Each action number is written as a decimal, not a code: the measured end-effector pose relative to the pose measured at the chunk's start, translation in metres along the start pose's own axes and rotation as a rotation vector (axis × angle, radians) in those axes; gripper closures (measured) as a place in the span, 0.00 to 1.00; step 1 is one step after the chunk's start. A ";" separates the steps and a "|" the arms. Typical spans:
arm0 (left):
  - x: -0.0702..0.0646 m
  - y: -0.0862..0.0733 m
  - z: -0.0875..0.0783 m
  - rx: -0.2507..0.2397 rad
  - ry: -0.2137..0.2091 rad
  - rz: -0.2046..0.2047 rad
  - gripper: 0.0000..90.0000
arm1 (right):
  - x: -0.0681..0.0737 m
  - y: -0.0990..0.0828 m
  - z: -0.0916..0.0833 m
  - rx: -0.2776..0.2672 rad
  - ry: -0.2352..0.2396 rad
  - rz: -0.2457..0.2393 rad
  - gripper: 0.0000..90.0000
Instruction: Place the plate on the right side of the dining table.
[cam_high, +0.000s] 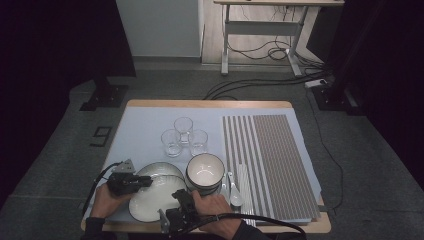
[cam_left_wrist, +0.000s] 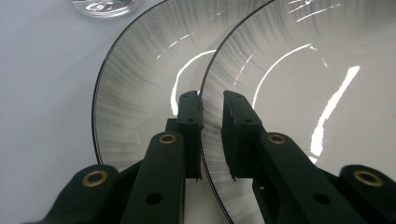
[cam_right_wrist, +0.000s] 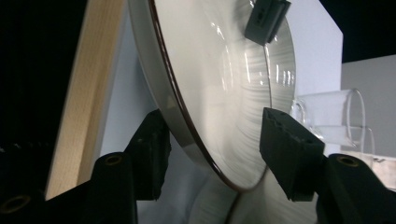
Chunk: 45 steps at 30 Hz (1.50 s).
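Two white plates with dark rims lie overlapped at the table's front left. The upper plate (cam_high: 150, 200) (cam_left_wrist: 299, 84) (cam_right_wrist: 219, 93) is tilted above the lower plate (cam_high: 167, 167) (cam_left_wrist: 140, 93). My left gripper (cam_high: 147, 181) (cam_left_wrist: 212, 100) is shut on the upper plate's left rim, and one of its jaws shows far off in the right gripper view. My right gripper (cam_high: 179, 194) (cam_right_wrist: 215, 116) straddles the near rim of that plate. One jaw sits under the plate and the other stands off above its face, so it is open.
A white bowl (cam_high: 205, 170) stands right of the plates, with a spoon (cam_high: 234, 192) beside it on a striped mat (cam_high: 272, 160). Three glasses (cam_high: 183, 135) cluster behind the plates. The wooden table edge (cam_right_wrist: 88, 93) runs close under my right gripper.
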<state>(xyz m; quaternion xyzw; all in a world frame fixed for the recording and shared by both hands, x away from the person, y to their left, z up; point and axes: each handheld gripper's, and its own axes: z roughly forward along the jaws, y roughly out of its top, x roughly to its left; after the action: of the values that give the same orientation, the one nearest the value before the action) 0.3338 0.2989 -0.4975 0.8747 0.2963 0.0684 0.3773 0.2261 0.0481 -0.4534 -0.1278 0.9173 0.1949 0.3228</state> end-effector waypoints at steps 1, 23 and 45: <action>0.000 0.000 0.000 0.000 0.000 0.000 0.86 | 0.000 0.000 0.001 -0.005 0.005 0.002 0.49; 0.000 0.000 0.000 0.001 0.002 -0.002 0.86 | 0.015 0.012 0.017 -0.074 0.011 -0.149 0.74; 0.001 0.000 0.002 -0.001 0.018 0.006 0.74 | 0.033 0.014 0.019 -0.064 -0.094 -0.314 0.85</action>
<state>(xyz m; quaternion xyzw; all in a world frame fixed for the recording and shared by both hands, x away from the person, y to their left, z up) 0.3353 0.2982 -0.4984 0.8749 0.2968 0.0774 0.3749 0.2066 0.0657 -0.4845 -0.2706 0.8632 0.1767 0.3879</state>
